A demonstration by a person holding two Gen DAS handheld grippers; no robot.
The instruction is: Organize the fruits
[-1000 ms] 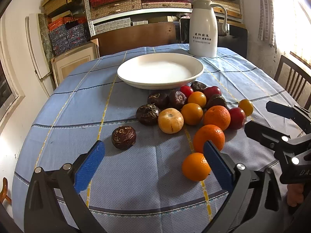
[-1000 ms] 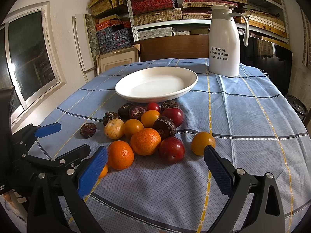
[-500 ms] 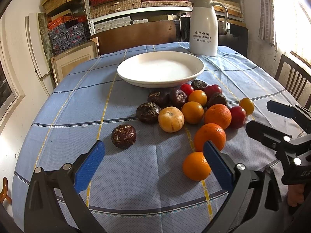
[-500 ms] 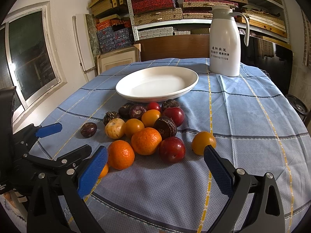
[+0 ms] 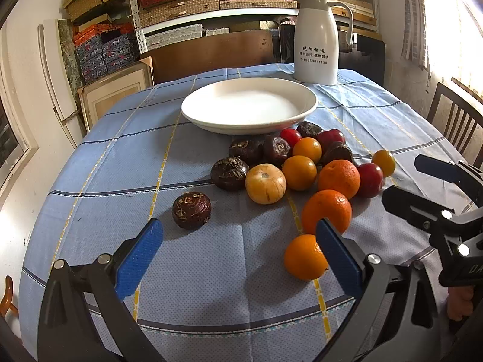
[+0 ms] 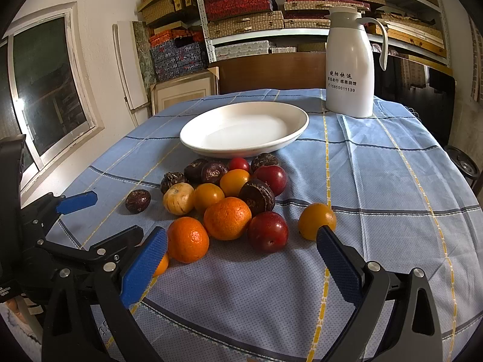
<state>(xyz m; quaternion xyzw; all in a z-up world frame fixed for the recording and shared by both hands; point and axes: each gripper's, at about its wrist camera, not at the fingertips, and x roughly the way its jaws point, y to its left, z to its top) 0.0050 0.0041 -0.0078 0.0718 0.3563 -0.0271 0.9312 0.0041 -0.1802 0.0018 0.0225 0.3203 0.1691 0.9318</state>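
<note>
Both grippers, left (image 5: 238,242) and right (image 6: 241,249), hang with jaws apart and empty short of the fruit pile (image 6: 229,199) lying beside the bare plate (image 6: 193,141), where closing on one tightly packed orange (image 6: 227,218) may roll its neighbours away.

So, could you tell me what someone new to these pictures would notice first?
Most likely the heap of fruit in the middle of the blue checked tablecloth: oranges, red plums and dark brown round ones, all lying loose. Just behind it sits a large white plate with nothing in it, and a tall white jug stands at the far right. Both grippers, left and right, are open at the near edge.
</note>
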